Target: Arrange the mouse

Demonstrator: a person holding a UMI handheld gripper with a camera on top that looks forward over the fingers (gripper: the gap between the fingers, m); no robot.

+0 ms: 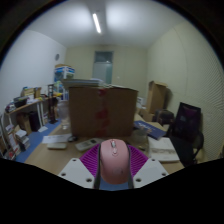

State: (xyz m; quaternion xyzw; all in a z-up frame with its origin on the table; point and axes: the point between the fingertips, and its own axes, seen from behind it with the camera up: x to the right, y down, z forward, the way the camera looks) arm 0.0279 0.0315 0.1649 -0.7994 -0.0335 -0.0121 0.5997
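Observation:
A pink computer mouse [112, 161] with a pale scroll wheel sits between my gripper's [112, 160] two fingers, its nose pointing forward. The purple pads [88, 158] press against both of its sides. The mouse is held up above the desk, with the room visible beyond it.
A large brown cardboard box [101, 109] stands on the wooden desk [55, 150] just beyond the fingers. Papers and books [160, 146] lie to the right, a black office chair [188, 127] further right. Cluttered shelves [30, 110] line the left wall.

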